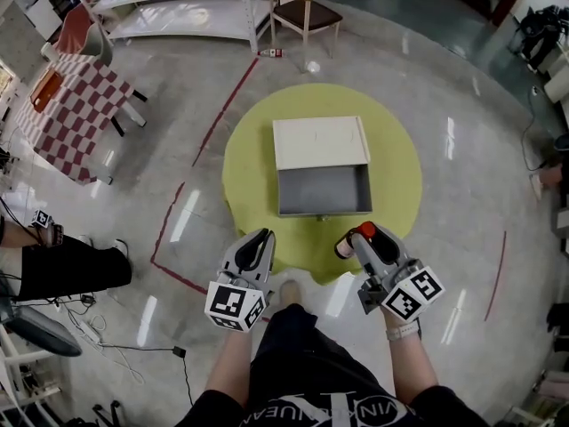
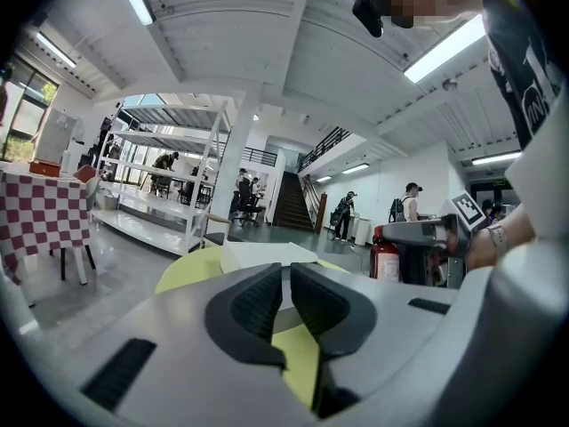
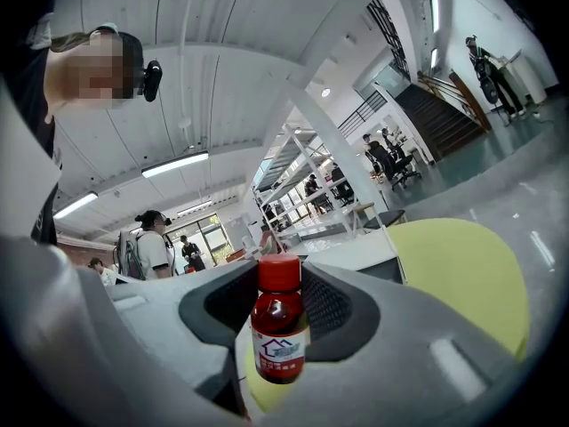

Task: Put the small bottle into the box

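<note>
Glossy grey floor [image 1: 462,238], yellow mat [image 1: 400,176]; box [image 1: 324,191] just ahead. Right gripper [image 1: 364,238] pinches the small bottle [image 3: 279,332]; left gripper [image 1: 255,243] closed, empty.

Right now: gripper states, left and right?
Left gripper: shut, empty.
Right gripper: shut on the small bottle.

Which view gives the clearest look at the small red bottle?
The right gripper view: the small red-capped bottle of red liquid stands close up between the right gripper's jaws, label visible. The head view shows the bottle small and partly hidden; the left gripper view catches it sideways, far off.
</note>
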`<act>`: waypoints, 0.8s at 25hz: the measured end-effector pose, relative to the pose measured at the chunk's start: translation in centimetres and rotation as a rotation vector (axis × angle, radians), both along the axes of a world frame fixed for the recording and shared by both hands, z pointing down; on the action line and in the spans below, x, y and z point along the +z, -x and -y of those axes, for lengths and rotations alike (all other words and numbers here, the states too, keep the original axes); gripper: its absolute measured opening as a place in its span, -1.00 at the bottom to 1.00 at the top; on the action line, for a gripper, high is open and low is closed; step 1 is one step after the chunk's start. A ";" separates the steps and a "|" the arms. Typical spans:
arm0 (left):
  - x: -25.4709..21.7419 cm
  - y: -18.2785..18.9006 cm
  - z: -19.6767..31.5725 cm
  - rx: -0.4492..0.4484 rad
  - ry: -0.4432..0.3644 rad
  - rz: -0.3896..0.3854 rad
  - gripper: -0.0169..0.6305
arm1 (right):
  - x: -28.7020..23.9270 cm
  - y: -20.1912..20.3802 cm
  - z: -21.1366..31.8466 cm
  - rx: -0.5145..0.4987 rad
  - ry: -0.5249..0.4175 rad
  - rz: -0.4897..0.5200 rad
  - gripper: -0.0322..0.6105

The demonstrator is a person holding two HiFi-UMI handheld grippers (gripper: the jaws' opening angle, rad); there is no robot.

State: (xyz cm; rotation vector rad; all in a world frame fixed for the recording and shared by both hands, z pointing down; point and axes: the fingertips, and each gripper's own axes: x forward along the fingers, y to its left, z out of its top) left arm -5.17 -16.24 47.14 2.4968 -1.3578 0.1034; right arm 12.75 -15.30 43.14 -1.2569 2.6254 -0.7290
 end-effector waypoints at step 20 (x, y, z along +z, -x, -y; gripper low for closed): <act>3.7 0.0 4.4 -0.020 0.039 0.008 -0.84 | 0.4 4.3 7.7 -0.047 0.037 0.072 -0.43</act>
